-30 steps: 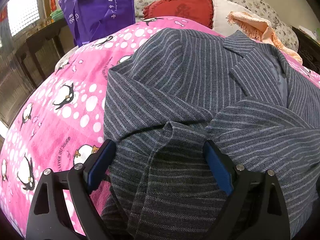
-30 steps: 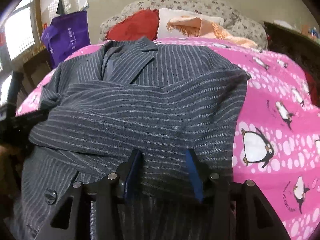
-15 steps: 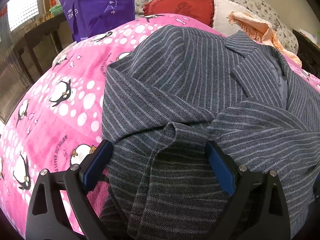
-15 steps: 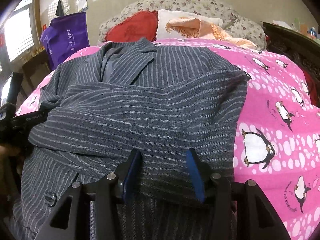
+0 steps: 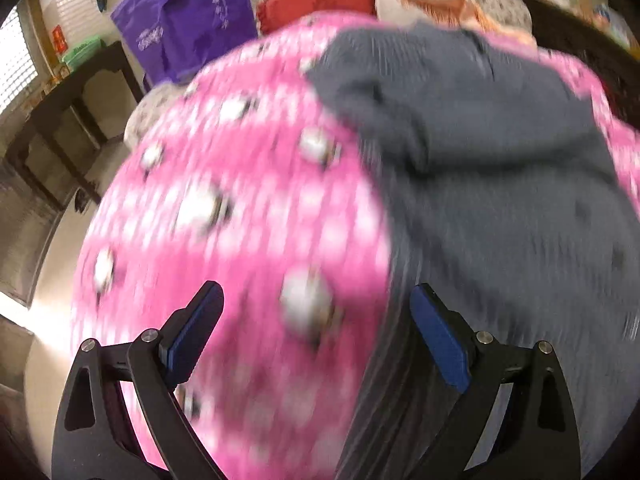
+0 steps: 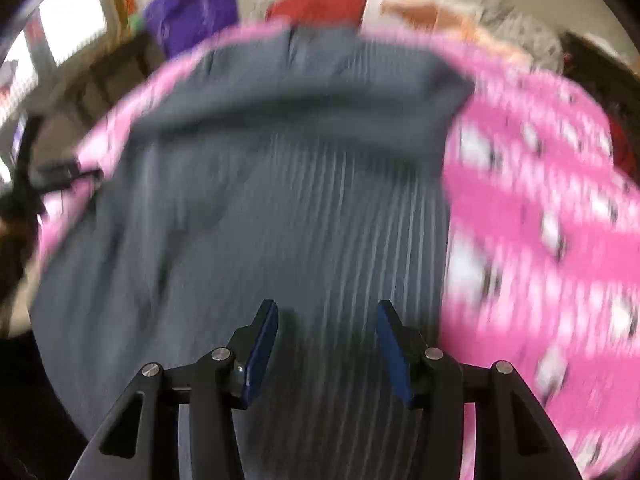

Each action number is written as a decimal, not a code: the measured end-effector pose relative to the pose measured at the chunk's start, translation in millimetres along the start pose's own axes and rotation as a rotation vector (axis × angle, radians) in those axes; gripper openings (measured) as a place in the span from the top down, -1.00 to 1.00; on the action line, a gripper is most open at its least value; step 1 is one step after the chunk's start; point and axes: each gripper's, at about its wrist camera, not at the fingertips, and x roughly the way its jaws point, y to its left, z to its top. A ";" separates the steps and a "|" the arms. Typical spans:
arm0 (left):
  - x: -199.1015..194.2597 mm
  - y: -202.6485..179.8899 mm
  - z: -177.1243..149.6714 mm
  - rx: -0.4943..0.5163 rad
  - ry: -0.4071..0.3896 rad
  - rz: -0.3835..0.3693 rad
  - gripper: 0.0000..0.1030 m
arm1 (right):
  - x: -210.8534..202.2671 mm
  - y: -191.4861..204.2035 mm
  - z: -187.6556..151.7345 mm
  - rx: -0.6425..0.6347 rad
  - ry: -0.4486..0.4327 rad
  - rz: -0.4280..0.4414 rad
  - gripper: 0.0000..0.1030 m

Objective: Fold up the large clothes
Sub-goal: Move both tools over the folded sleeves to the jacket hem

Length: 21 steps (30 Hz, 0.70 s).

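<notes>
Both views are now blurred by fast motion. The left tool, which a moment ago stood over the folded sleeves, has swung out over the pink penguin bedspread, jaws wide and empty, its right pad at the jacket's edge. The grey striped jacket lies on the bed, sleeves folded across the chest. The right tool has pulled back over the lower body; its jaws, just opening, are moderately apart, holding nothing. Probably the hem fold comes next.
</notes>
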 end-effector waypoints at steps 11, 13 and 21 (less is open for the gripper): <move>-29.7 -1.8 -83.3 0.005 0.048 -0.285 -0.84 | -64.4 -8.8 -67.7 0.109 -0.205 -0.065 -0.15; -33.2 -11.8 -87.6 0.064 0.050 -0.292 -0.84 | -57.7 -16.0 -77.5 0.146 -0.170 -0.042 -0.15; -25.5 -9.0 -83.2 0.019 0.027 -0.324 -0.83 | -45.6 -18.6 -109.4 0.190 -0.089 0.074 -0.15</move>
